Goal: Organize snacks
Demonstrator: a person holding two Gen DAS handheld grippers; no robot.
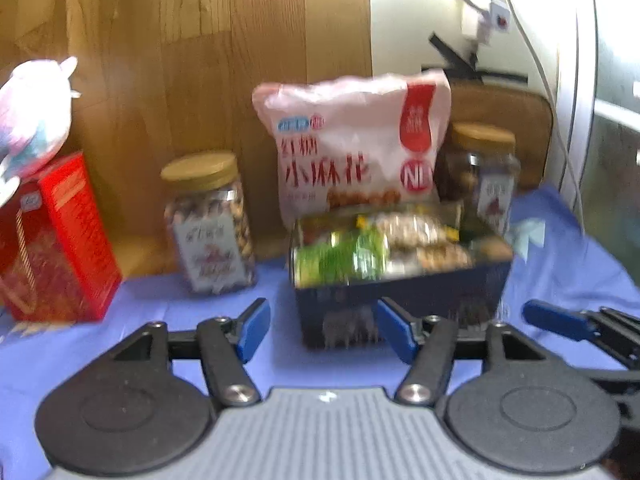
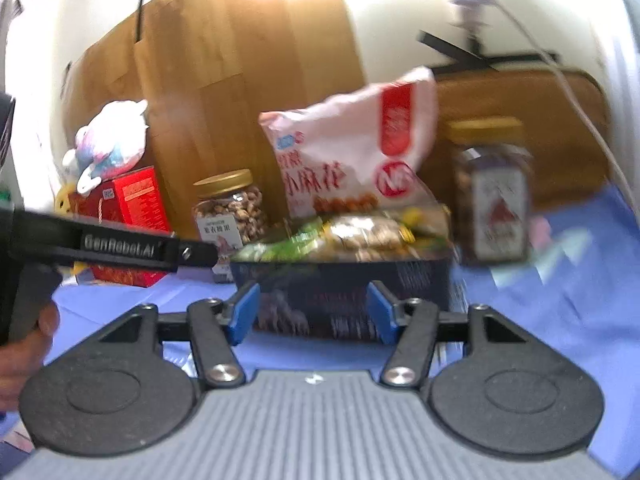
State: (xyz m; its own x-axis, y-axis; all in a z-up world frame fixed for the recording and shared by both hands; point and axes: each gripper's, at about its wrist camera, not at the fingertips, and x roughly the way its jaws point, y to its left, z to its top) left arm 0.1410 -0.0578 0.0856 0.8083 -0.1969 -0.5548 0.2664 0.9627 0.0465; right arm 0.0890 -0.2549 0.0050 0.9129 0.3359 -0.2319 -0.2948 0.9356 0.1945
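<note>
A dark blue box (image 1: 404, 296) (image 2: 420, 276) on the blue cloth holds several wrapped snacks, green and tan. A pink snack bag (image 1: 352, 148) (image 2: 352, 152) stands upright at the back of the box. One nut jar (image 1: 212, 224) (image 2: 232, 208) with a gold lid stands left of the box. A second jar (image 1: 484, 172) (image 2: 496, 200) stands at its right rear. My left gripper (image 1: 326, 332) is open just in front of the box, with nothing between its blue pads. My right gripper (image 2: 312, 312) is also open in front of the box and empty.
A red carton (image 1: 52, 240) (image 2: 132, 216) stands far left with a pink plush toy (image 1: 32, 120) (image 2: 108, 140) on top. A wooden panel (image 1: 200, 60) backs the scene. White cables (image 1: 540, 60) hang at the right. A hand (image 2: 24, 340) holds the left gripper's black housing (image 2: 120, 244).
</note>
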